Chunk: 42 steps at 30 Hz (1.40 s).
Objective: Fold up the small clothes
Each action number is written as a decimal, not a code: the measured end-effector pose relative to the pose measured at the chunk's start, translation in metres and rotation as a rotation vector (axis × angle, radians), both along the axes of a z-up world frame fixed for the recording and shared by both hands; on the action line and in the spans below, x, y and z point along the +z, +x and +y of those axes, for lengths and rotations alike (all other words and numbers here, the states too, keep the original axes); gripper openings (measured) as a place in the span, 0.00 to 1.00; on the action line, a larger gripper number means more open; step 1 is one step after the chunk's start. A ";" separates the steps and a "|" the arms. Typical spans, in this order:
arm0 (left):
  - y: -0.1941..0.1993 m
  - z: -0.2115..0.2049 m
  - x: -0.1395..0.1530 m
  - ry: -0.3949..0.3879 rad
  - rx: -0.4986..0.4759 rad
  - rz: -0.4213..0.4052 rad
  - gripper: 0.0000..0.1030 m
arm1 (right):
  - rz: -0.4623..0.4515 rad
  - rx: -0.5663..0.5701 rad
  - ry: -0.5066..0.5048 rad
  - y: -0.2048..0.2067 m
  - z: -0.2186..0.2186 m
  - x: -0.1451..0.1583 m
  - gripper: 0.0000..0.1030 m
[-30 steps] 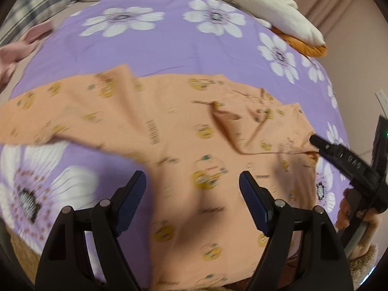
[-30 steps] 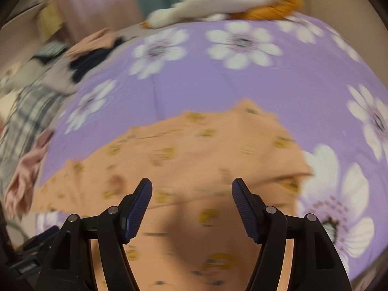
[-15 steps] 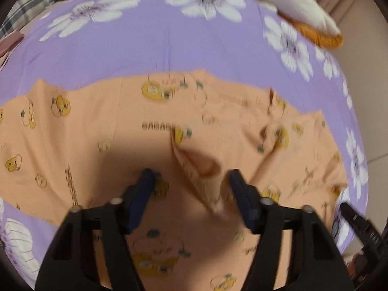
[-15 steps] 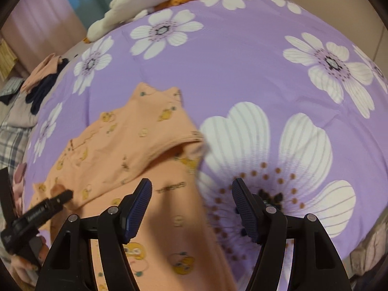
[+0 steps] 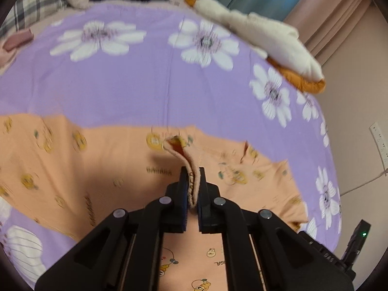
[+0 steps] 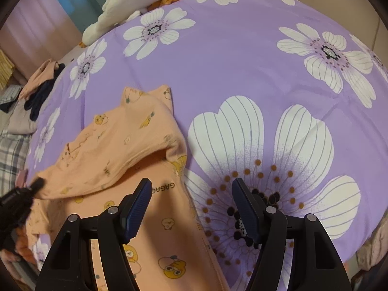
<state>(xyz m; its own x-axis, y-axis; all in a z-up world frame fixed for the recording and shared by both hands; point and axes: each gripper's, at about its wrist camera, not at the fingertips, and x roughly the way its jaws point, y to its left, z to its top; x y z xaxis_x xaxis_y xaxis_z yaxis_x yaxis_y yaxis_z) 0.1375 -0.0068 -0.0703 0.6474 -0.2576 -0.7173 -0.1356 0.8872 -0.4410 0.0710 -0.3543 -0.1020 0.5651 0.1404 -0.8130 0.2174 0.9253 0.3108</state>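
Since half a second ago the left gripper [image 5: 192, 189] has come down and closed its fingers [image 5: 183, 184] on a raised ridge of the orange garment [image 5: 109, 160]; a second ago it hung spread wide above the cloth. The right gripper [image 6: 191, 208] holds nothing, its fingers [image 6: 139, 201] wide apart, poised over the garment's edge where orange meets the big white flower on the purple bedspread [image 6: 230, 60]. The garment lies spread on the bed, mostly flat, with one part already turned over onto the rest in the right wrist view. It looks to be thin, soft knit: light, limp, with no stiffness of its own, so it will likely sag and drag from any single pinch, and a fold probably needs two holds well apart, at a hem, cuff or corner rather than mid-panel. The pinched ridge is a double thickness, which should keep it from slipping out of the ribbed pads. Its colour is a pale peach-orange, printed all over with small yellow cartoon ducks and short bits of lettering, and it shows a few creases. A white and orange plush toy [image 5: 274, 41] and a heap of other clothes [image 6: 41, 89] lie at the far edge of the bed, well apart from it.
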 end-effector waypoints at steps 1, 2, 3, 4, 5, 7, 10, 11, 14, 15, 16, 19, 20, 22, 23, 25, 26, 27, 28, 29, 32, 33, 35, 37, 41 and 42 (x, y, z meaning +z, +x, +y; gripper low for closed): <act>-0.001 0.003 0.006 0.007 0.003 -0.013 0.05 | -0.002 0.005 0.000 0.000 0.001 0.001 0.66; -0.002 0.007 0.010 0.016 0.010 -0.027 0.05 | -0.005 0.010 0.000 0.001 0.002 0.002 0.66; -0.001 0.010 0.012 0.026 0.017 -0.035 0.05 | -0.008 0.014 0.000 0.001 0.004 0.002 0.66; -0.002 0.015 0.015 0.042 0.031 -0.045 0.05 | -0.010 0.021 0.000 0.001 0.006 0.003 0.66; -0.003 0.021 0.016 0.054 0.046 -0.052 0.05 | -0.012 0.027 -0.001 0.002 0.007 0.004 0.66; -0.005 0.036 0.015 0.059 0.088 -0.055 0.03 | -0.014 0.038 -0.003 0.003 0.011 0.005 0.66; -0.001 0.047 0.004 0.044 0.066 -0.001 0.03 | -0.010 0.049 -0.004 0.005 0.014 0.005 0.66; 0.000 0.047 -0.002 0.027 0.049 0.022 0.03 | -0.009 0.050 -0.006 0.006 0.014 0.005 0.66; -0.003 0.043 -0.014 0.022 0.025 0.057 0.09 | -0.011 0.048 -0.005 0.006 0.014 0.006 0.66; -0.003 0.041 -0.017 0.031 0.021 0.064 0.12 | -0.010 0.046 -0.006 0.005 0.014 0.005 0.66; -0.003 0.039 -0.021 0.039 0.020 0.074 0.26 | -0.007 0.043 -0.008 0.005 0.014 0.005 0.66; 0.000 0.036 -0.033 0.015 0.017 0.111 0.63 | -0.003 0.041 -0.004 0.005 0.013 0.004 0.66; 0.000 0.036 -0.037 -0.004 0.011 0.122 0.64 | -0.002 0.040 -0.002 0.005 0.013 0.003 0.66; 0.005 0.033 -0.048 -0.052 -0.015 0.157 0.63 | -0.001 0.037 0.001 0.004 0.011 0.002 0.66; 0.009 0.031 -0.055 -0.081 -0.036 0.175 0.62 | 0.002 0.034 0.003 0.004 0.010 0.001 0.66; 0.015 0.027 -0.063 -0.121 -0.058 0.198 0.58 | 0.006 0.030 0.004 0.004 0.009 -0.001 0.66; 0.016 0.026 -0.063 -0.127 -0.055 0.194 0.49 | 0.007 0.030 0.006 0.004 0.009 -0.001 0.66; 0.019 0.024 -0.064 -0.136 -0.060 0.186 0.44 | 0.008 0.030 0.008 0.004 0.009 -0.002 0.66; 0.020 0.022 -0.065 -0.152 -0.074 0.190 0.31 | 0.009 0.029 0.010 0.004 0.008 -0.002 0.66; 0.022 0.021 -0.067 -0.172 -0.088 0.203 0.22 | 0.009 0.029 0.011 0.004 0.008 -0.003 0.66; 0.023 0.017 -0.070 -0.152 -0.083 0.218 0.07 | 0.017 0.022 0.015 0.004 0.007 -0.005 0.66; 0.022 0.016 -0.068 -0.137 -0.080 0.214 0.06 | 0.019 0.021 0.017 0.004 0.006 -0.005 0.66; 0.019 0.017 -0.062 -0.125 -0.068 0.197 0.04 | 0.018 0.022 0.017 0.004 0.006 -0.005 0.66; 0.015 0.018 -0.049 -0.113 -0.068 0.161 0.04 | 0.012 0.021 0.016 0.003 0.005 -0.003 0.66; 0.010 0.023 -0.023 -0.049 -0.054 0.082 0.04 | 0.003 0.020 0.014 0.002 0.006 0.000 0.66; 0.008 0.027 -0.016 -0.040 -0.050 0.063 0.04 | 0.001 0.022 0.014 0.002 0.006 0.001 0.66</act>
